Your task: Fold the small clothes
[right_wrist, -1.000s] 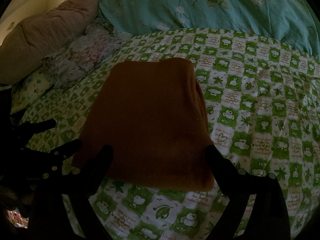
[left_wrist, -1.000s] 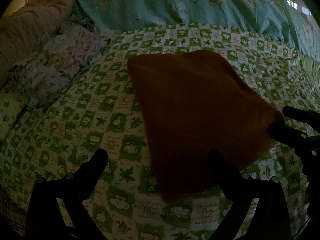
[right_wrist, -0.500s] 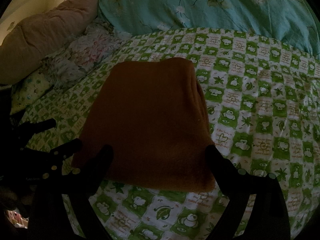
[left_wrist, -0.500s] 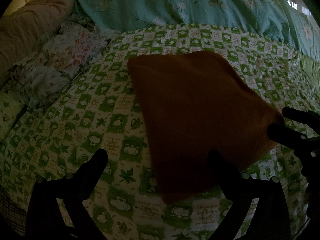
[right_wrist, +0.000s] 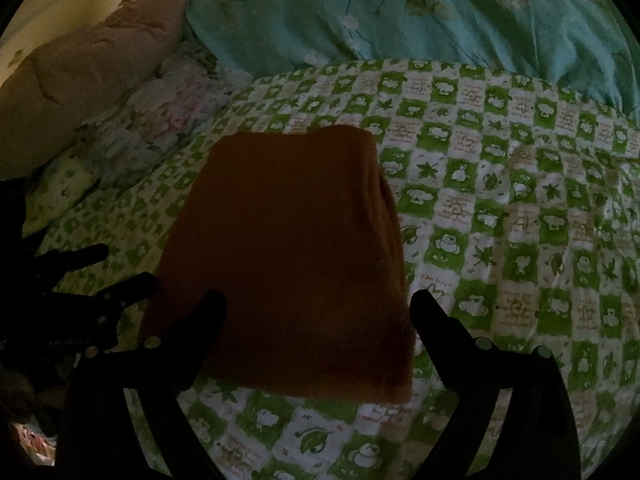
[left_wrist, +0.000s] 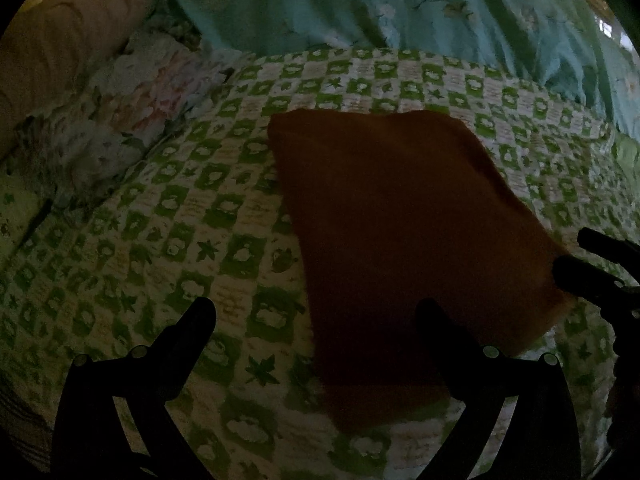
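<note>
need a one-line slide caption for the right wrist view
Open right gripper over a folded brown cloth lying on a green checked bedsheet.

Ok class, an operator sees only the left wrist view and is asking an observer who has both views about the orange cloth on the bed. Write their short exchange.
Operator: Is the right gripper holding the cloth?
Observer: No. The right gripper is open, and the orange cloth shows between its spread fingers, ungripped.
Operator: Has the cloth been folded?
Observer: Yes. Along its right side the right wrist view shows stacked layers, which your view hides.
</note>
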`<action>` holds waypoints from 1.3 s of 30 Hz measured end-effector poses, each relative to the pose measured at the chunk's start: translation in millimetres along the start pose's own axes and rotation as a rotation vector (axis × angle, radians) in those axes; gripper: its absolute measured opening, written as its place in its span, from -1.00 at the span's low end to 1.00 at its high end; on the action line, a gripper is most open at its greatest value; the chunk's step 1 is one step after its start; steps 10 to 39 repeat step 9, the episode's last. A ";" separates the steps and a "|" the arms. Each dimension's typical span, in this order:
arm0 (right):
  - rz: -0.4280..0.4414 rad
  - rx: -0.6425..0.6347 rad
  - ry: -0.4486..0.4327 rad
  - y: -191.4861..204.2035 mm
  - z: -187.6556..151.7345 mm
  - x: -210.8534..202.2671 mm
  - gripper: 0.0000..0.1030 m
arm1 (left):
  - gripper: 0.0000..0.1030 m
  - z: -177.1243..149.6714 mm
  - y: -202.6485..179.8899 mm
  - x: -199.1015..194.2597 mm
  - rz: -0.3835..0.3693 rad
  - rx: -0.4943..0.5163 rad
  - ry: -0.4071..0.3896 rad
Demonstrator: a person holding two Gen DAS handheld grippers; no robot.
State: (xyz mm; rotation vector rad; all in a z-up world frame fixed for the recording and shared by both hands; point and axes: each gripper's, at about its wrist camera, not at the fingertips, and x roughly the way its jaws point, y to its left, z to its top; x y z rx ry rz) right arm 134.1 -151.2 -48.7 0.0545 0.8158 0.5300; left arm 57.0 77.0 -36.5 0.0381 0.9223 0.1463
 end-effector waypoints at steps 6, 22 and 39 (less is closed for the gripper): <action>0.000 0.007 0.003 -2.8 1.0 2.0 0.81 | 0.94 3.4 8.7 8.4 0.014 -0.022 0.020; 0.002 0.018 0.001 -5.0 2.0 2.2 0.81 | 0.94 4.6 11.0 9.6 0.017 -0.023 0.023; 0.002 0.018 0.001 -5.0 2.0 2.2 0.81 | 0.94 4.6 11.0 9.6 0.017 -0.023 0.023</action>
